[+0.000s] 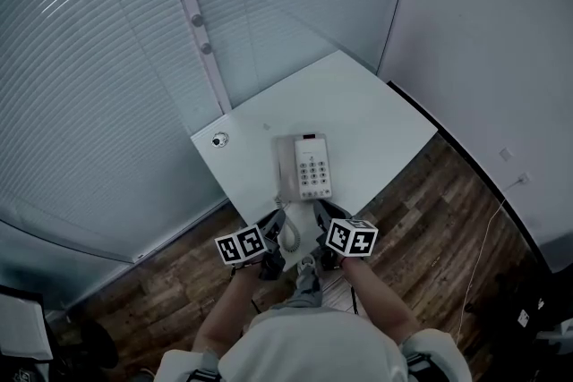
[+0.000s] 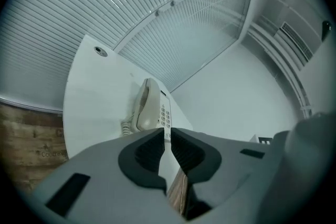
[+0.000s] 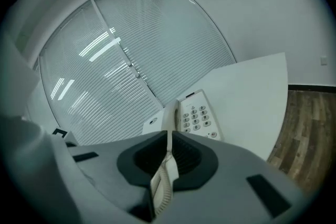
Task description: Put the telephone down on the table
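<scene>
A beige push-button telephone [image 1: 309,167] lies flat on the white table [image 1: 358,107], its handset [image 1: 286,167] in the cradle on the left side. Its coiled cord [image 1: 291,233] hangs over the table's near edge between my two grippers. My left gripper [image 1: 271,224] is shut and empty, just short of that edge; the left gripper view shows the telephone [image 2: 150,107] beyond its tips [image 2: 168,131]. My right gripper [image 1: 320,214] is likewise shut, clear of the telephone [image 3: 195,115]. The cord [image 3: 161,181] shows through the slit behind its closed tips [image 3: 169,134].
A round cable grommet [image 1: 219,140] sits in the table's left corner. Slatted blinds [image 1: 98,58] cover the window behind the table, and a plain wall [image 1: 483,22] stands to the right. Wood floor [image 1: 430,219] surrounds the table, with a thin cable [image 1: 484,246] running to a wall socket.
</scene>
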`<state>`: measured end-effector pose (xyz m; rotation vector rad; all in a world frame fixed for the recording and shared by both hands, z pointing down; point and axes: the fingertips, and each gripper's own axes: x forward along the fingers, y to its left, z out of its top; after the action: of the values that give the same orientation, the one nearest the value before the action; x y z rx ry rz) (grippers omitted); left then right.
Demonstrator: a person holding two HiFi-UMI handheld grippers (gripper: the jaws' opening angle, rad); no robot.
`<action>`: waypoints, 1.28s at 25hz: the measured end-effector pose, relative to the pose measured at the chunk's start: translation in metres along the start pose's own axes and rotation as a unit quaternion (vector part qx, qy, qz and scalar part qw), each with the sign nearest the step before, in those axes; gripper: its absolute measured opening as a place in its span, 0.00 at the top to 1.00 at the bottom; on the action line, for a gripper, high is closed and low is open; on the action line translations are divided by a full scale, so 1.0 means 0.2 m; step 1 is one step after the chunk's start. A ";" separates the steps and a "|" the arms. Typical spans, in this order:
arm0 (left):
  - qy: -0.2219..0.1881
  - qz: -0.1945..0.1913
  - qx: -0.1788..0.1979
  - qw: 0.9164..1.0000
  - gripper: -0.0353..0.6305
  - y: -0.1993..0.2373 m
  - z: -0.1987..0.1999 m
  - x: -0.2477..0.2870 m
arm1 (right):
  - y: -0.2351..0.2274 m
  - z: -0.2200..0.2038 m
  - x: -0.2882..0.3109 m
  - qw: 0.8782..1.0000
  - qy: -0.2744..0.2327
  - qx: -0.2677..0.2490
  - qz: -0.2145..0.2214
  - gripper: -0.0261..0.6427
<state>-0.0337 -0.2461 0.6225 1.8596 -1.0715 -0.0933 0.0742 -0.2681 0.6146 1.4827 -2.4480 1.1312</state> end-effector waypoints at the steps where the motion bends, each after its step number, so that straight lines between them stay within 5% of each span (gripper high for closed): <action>1: 0.000 0.001 0.005 1.000 0.87 -0.01 -0.02 -0.02 | 0.02 -0.01 -0.02 1.000 -0.001 -0.002 0.001 0.90; 32: 0.035 0.025 0.097 0.994 0.91 -0.17 -0.63 -0.67 | 0.40 -0.58 -0.69 0.998 0.002 -0.064 0.022 0.93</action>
<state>-0.0350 -0.0598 0.6173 1.9911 -1.1109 0.1075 0.0495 -0.0738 0.5982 1.3952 -2.5099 0.9637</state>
